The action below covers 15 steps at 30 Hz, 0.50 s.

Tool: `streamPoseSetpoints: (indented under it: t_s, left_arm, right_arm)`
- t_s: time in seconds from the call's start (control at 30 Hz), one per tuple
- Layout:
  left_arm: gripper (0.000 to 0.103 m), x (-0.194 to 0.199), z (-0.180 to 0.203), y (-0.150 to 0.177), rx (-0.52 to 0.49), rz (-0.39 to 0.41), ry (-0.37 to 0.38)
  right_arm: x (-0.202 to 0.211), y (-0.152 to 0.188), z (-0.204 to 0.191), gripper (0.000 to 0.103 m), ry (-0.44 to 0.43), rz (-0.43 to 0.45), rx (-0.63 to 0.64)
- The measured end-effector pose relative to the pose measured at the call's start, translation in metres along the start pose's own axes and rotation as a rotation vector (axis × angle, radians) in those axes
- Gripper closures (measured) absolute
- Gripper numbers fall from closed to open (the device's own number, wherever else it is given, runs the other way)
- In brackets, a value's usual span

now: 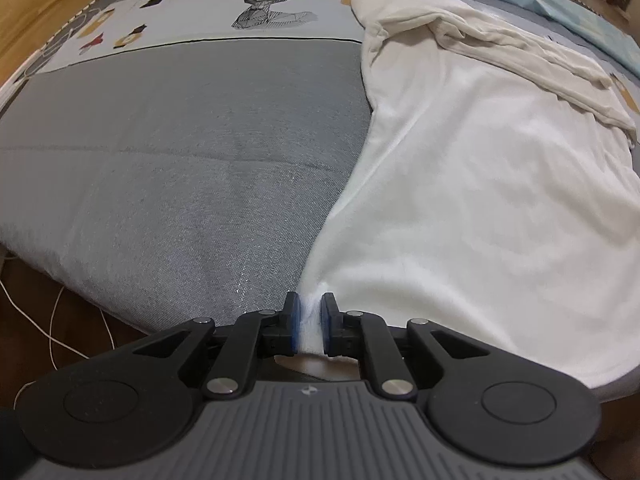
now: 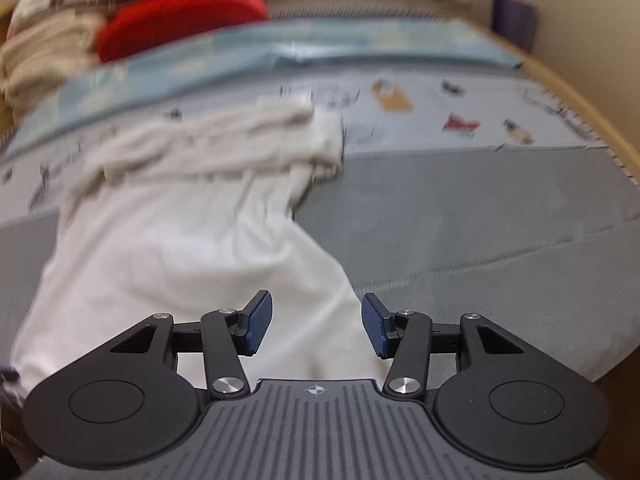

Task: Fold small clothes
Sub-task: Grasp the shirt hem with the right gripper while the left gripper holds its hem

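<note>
A white garment (image 1: 480, 200) lies spread on the grey bed cover (image 1: 180, 152), its far end bunched into cream folds. My left gripper (image 1: 311, 322) is shut on the garment's near left corner, and white cloth shows pinched between the blue pads. In the right wrist view the same garment (image 2: 180, 248) stretches away from the near edge toward a rumpled far end. My right gripper (image 2: 317, 326) hovers over the garment's near right edge, open, with its blue pads (image 2: 258, 322) apart and not pressing on the cloth. The right view is blurred.
A printed sheet with a deer drawing (image 1: 272, 4) runs across the far side of the bed. A pile of clothes with a red piece (image 2: 180, 12) sits at the far left. A white cable (image 1: 56, 320) lies on the floor below the bed's near edge. A wooden bed frame (image 2: 592, 112) borders the right.
</note>
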<state>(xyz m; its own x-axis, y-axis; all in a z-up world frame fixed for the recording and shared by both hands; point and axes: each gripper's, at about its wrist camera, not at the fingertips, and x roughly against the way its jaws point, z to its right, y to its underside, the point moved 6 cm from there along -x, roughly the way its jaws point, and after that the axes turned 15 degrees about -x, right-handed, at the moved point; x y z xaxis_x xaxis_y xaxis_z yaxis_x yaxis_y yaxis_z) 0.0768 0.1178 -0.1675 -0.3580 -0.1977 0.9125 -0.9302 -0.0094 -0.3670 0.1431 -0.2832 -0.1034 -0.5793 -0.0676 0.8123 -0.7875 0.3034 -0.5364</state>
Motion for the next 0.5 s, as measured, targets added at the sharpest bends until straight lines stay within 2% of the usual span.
streamPoseSetpoints:
  t_s: [0.13, 0.3, 0.37, 0.4, 0.43, 0.5]
  left_arm:
    - [0.091, -0.001, 0.003, 0.0, -0.02, -0.007, -0.014]
    - [0.091, -0.005, 0.002, -0.002, -0.014, -0.017, -0.018]
    - [0.091, -0.006, 0.005, -0.003, -0.023, -0.019, -0.013]
    - [0.094, -0.006, 0.006, -0.003, -0.03, -0.018, -0.005]
    - [0.099, -0.006, 0.009, -0.004, -0.04, -0.014, 0.006]
    - [0.099, -0.004, 0.015, -0.005, -0.057, 0.005, 0.04]
  right_arm:
    - [-0.041, 0.008, 0.019, 0.05, 0.099, -0.101, 0.015]
    - [-0.069, 0.023, 0.032, 0.052, 0.136, -0.179, 0.042]
    - [-0.073, 0.029, 0.035, 0.076, 0.113, -0.207, 0.04]
    - [-0.07, 0.03, 0.035, 0.097, 0.093, -0.211, 0.038]
    - [-0.066, 0.03, 0.036, 0.099, 0.084, -0.207, 0.039]
    - [-0.053, 0.026, 0.042, 0.099, 0.091, -0.171, 0.027]
